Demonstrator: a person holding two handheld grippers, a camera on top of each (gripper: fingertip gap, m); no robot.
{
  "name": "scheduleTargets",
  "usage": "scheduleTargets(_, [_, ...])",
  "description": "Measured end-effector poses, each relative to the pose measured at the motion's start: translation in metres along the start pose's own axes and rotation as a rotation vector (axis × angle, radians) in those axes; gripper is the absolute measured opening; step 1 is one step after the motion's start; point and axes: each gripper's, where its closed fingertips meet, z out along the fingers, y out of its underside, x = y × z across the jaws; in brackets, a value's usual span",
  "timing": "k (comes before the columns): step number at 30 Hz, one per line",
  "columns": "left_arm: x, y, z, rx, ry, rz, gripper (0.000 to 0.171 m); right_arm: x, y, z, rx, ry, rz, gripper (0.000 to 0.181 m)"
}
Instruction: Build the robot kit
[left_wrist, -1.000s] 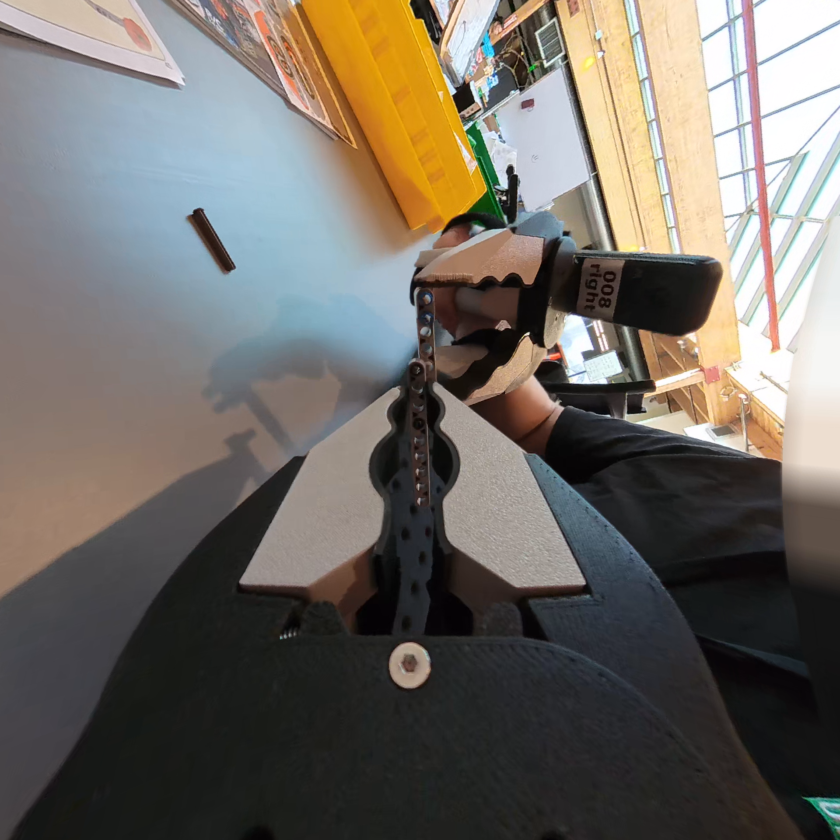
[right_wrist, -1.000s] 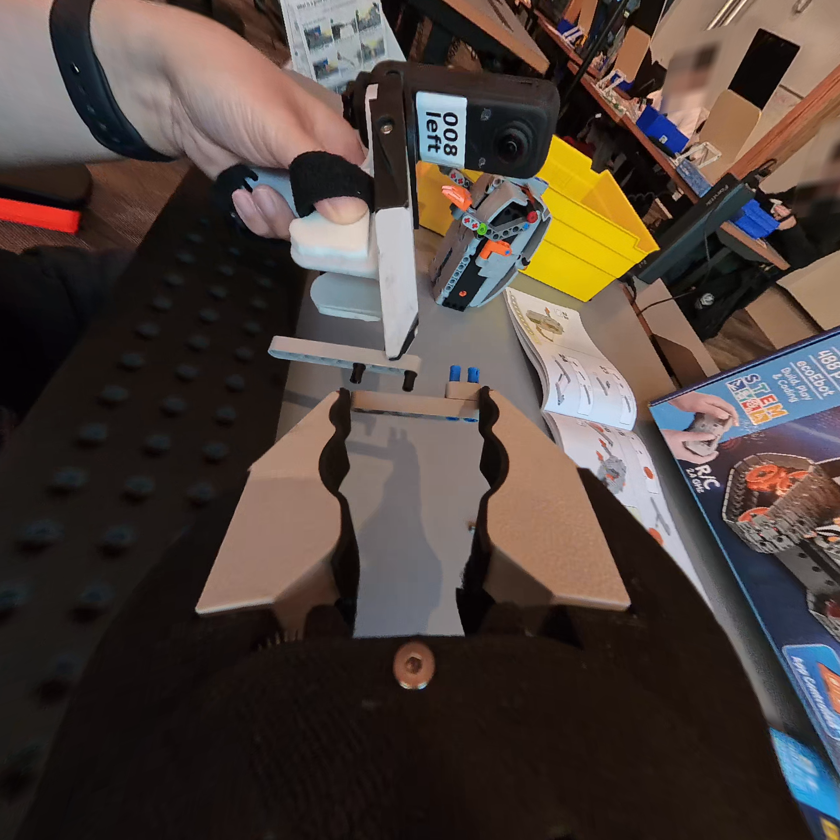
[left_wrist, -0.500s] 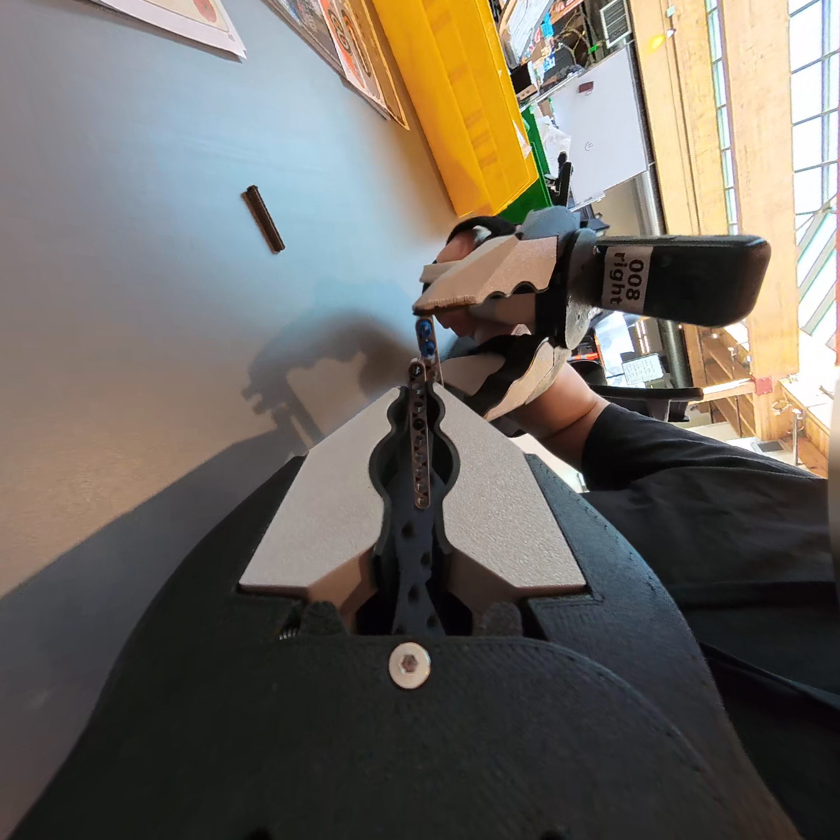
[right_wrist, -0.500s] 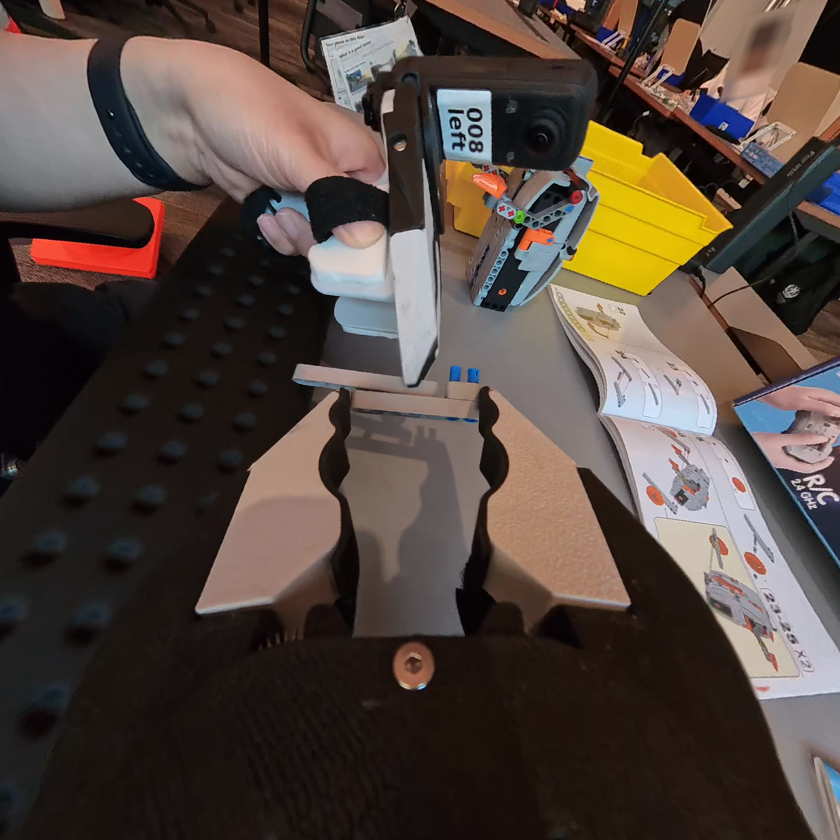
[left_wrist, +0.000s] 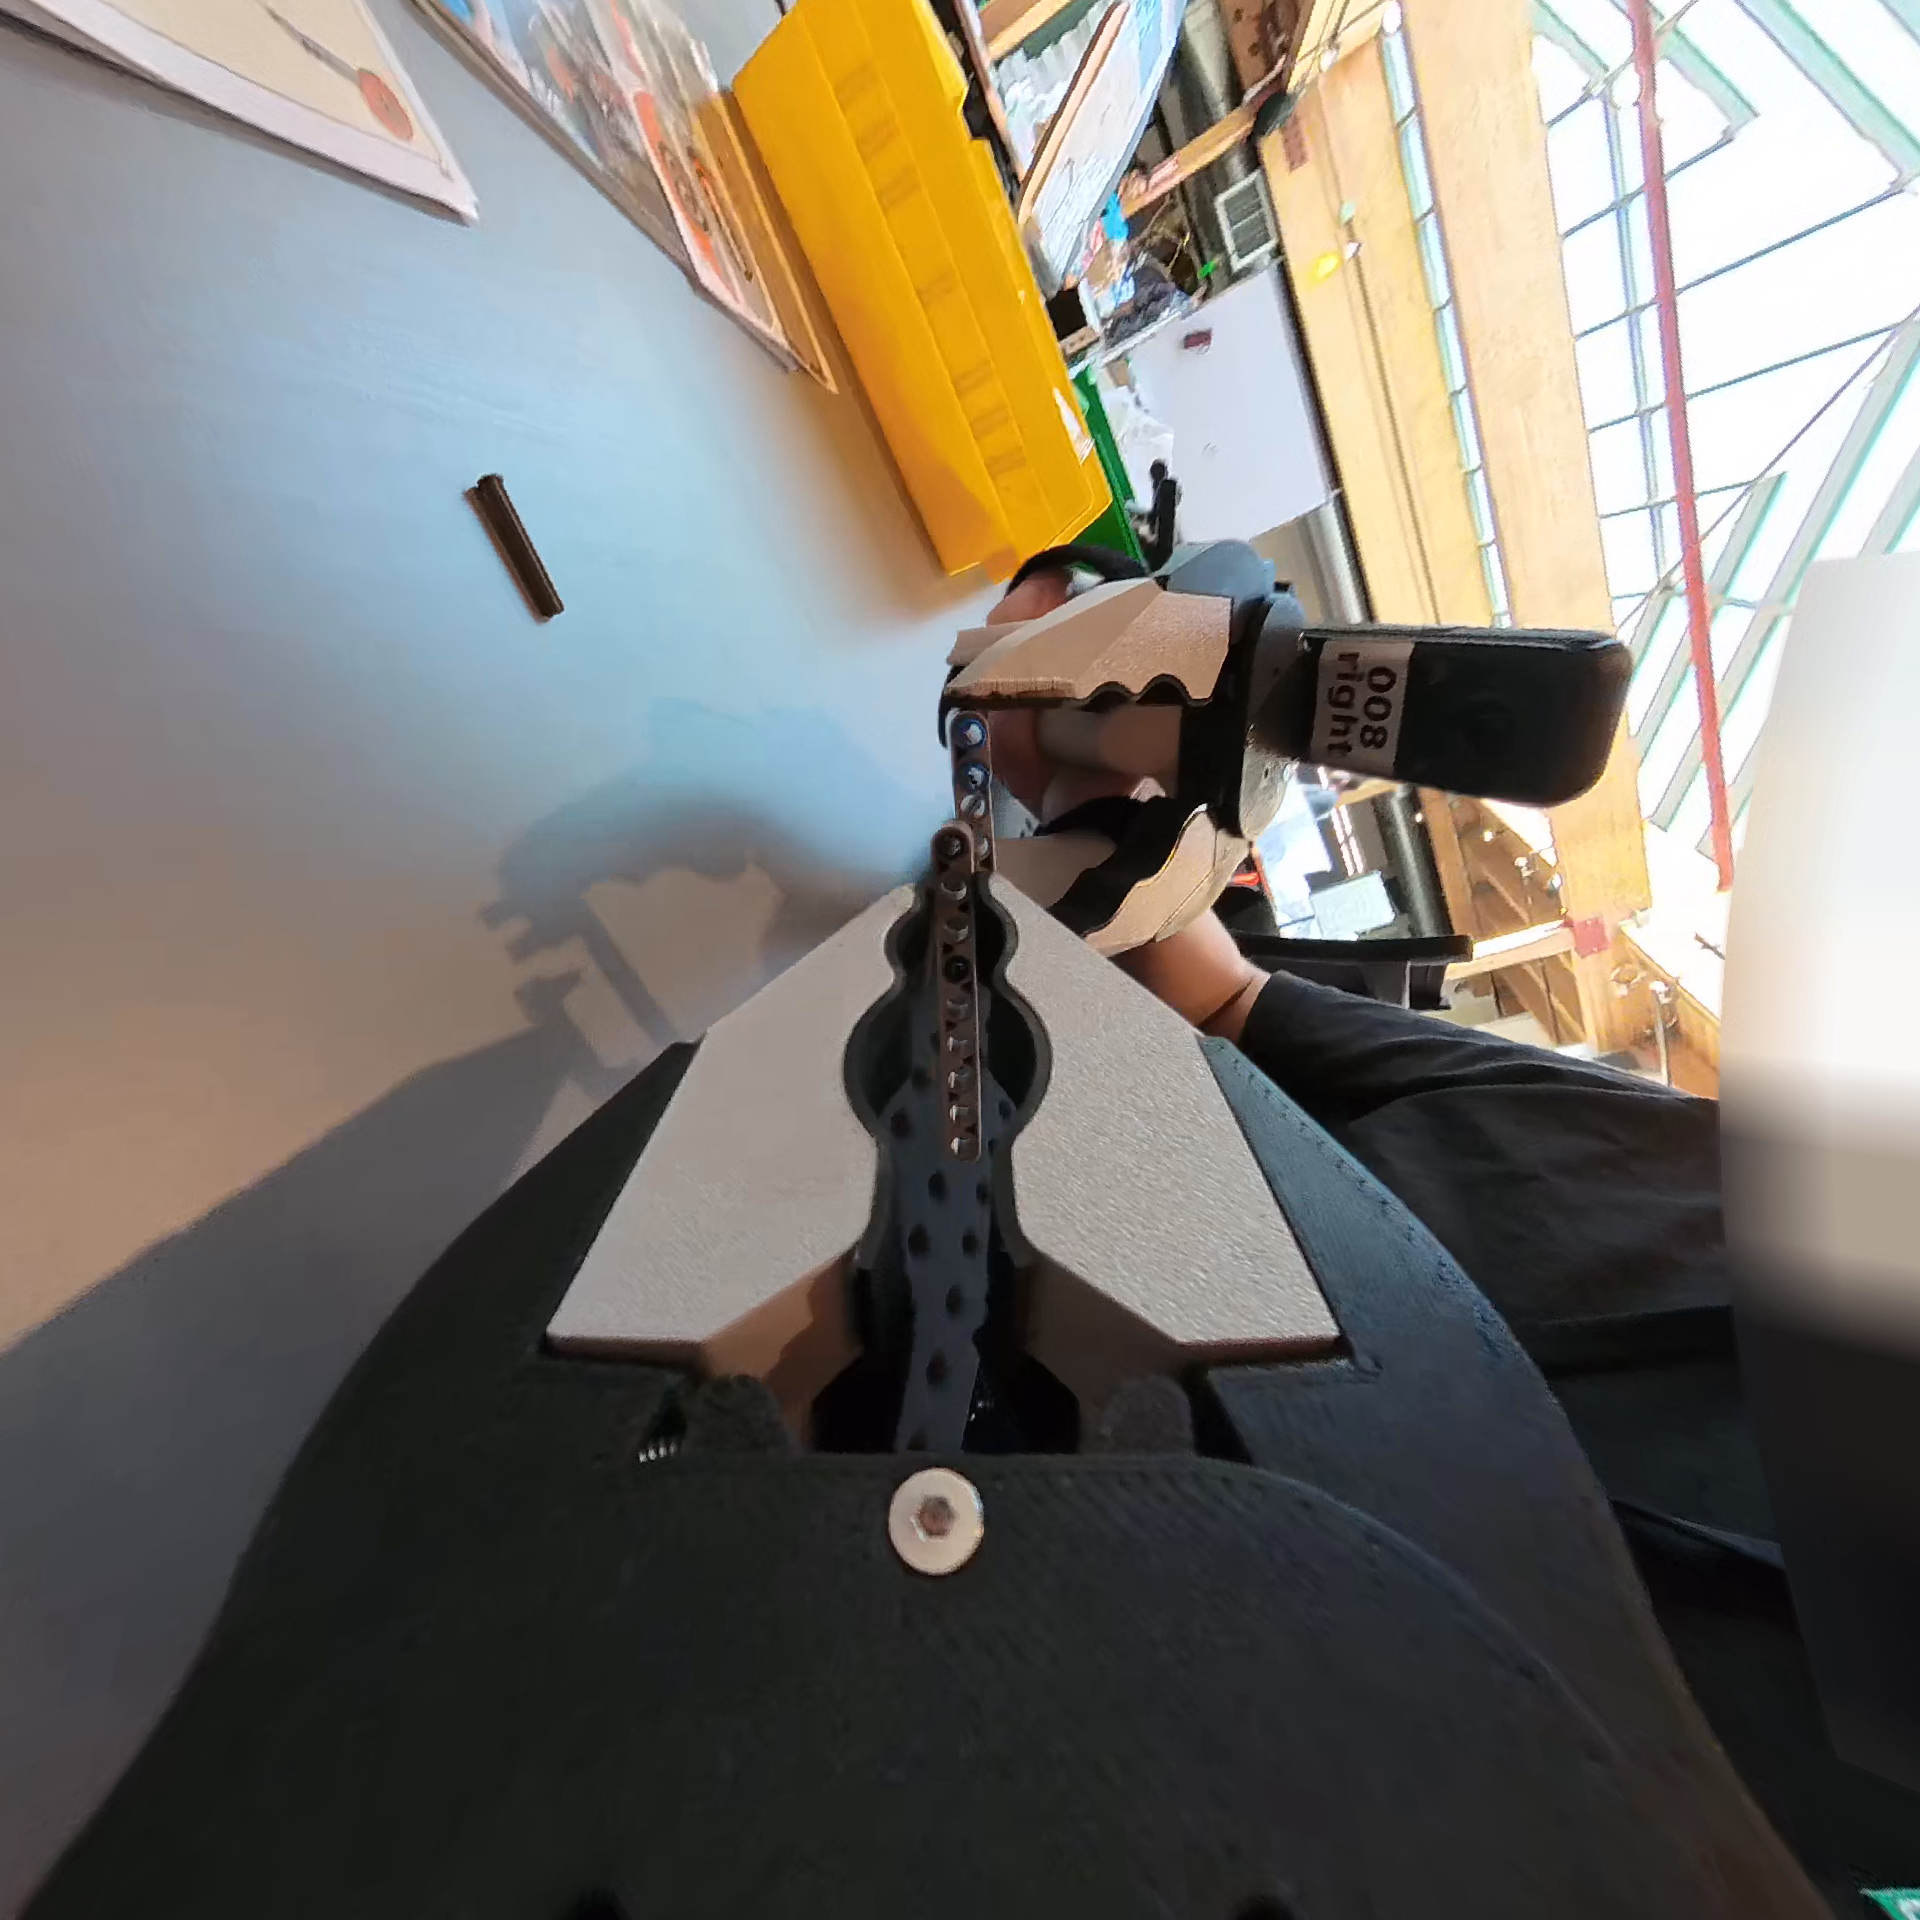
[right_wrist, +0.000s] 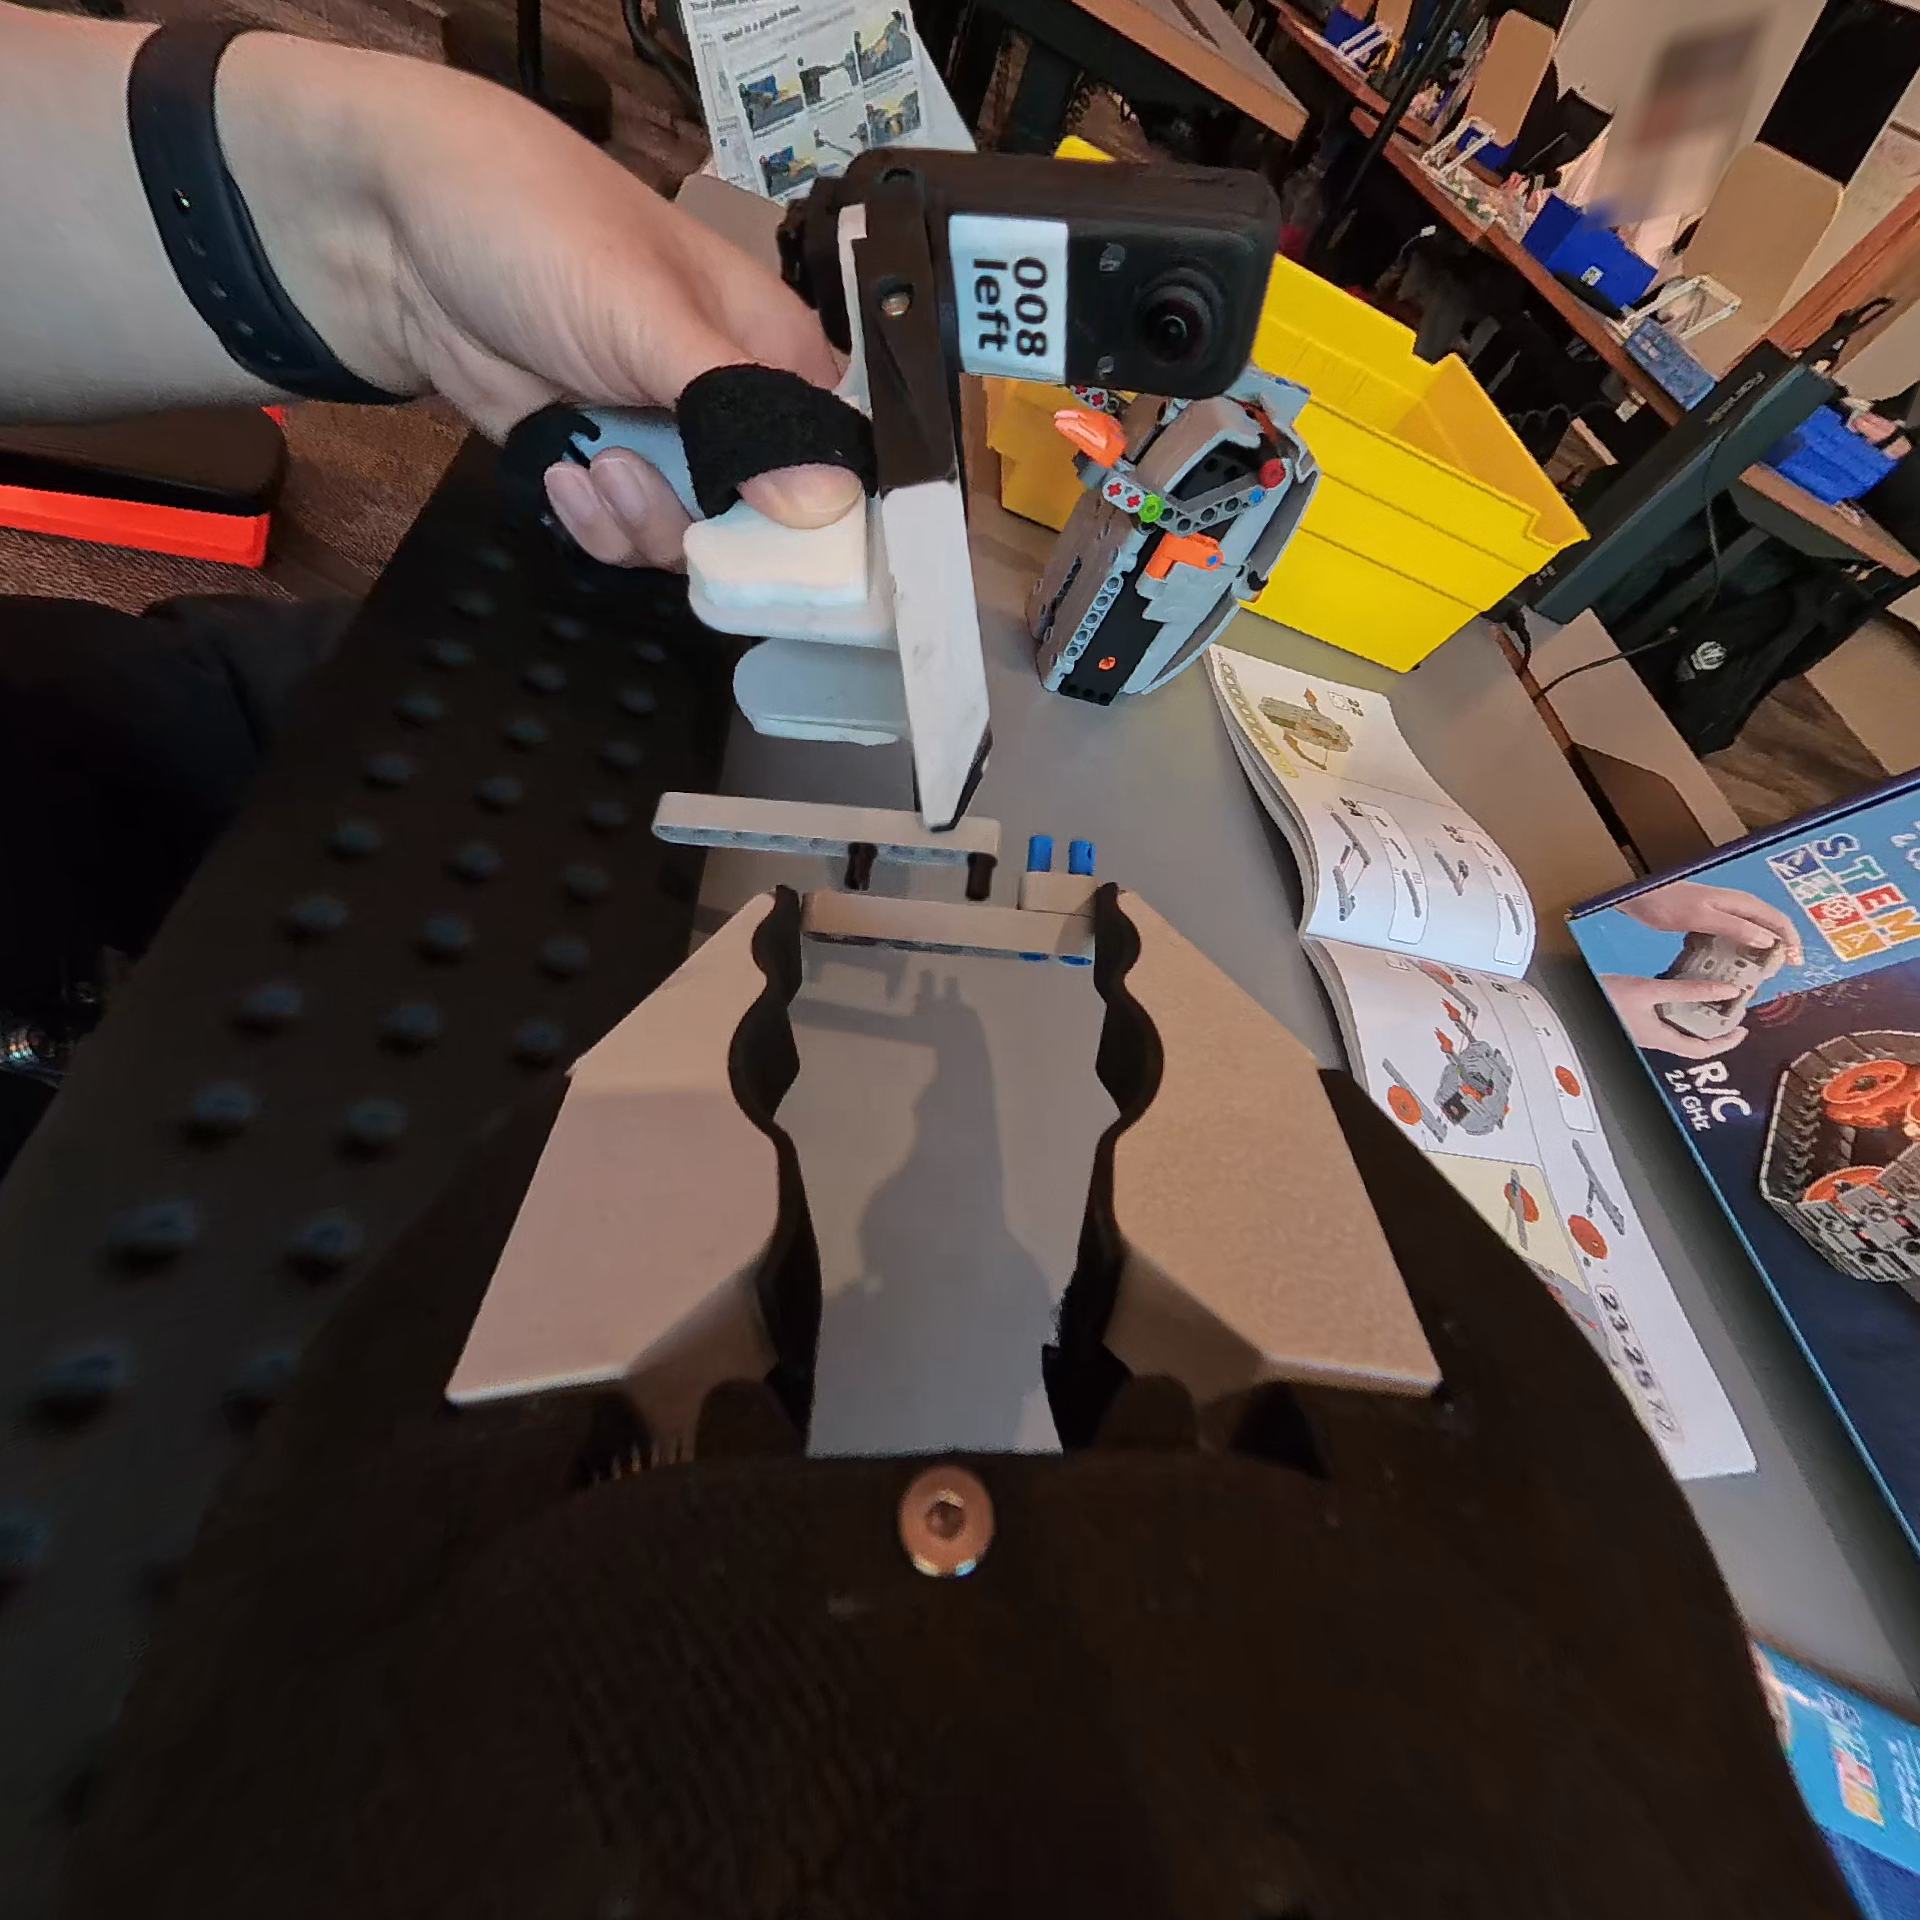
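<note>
My left gripper is shut on a grey perforated beam, seen edge-on between its fingers. In the right wrist view this beam lies level under the left gripper, with two black pins pointing down. My right gripper holds a second grey beam endwise between its fingertips, with two blue pins standing up at its right end. The left beam hovers just above the right one, and the black pins are close to its top. The right gripper also shows in the left wrist view.
On the grey table stand a partly built grey and orange model, yellow bins, an open instruction booklet and a blue box. A black studded mat lies at the left. A dark axle lies loose. Left and right tips are no more than a few centimetres apart. The dark axle is about 12 centimetres from both grippers' fingertips.
The left beam came down close onto the right beam half a second ago. It now sits a little higher, with its black pins showing in the gap again.
</note>
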Motion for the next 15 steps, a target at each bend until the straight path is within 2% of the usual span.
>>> scheduleTargets(4, [0.008,-0.006,0.003,0.061,0.049,0.001,0.005,0.006,-0.001,-0.009,-0.025,0.03,-0.021,0.056])
scheduleTargets(9, [0.011,-0.008,0.017,0.061,0.074,-0.012,0.005,0.011,0.002,-0.018,-0.043,0.044,-0.041,0.056])
scheduleTargets(15, [-0.007,-0.008,0.038,0.03,0.043,-0.052,0.005,0.022,0.038,-0.028,-0.143,0.046,-0.041,0.056])
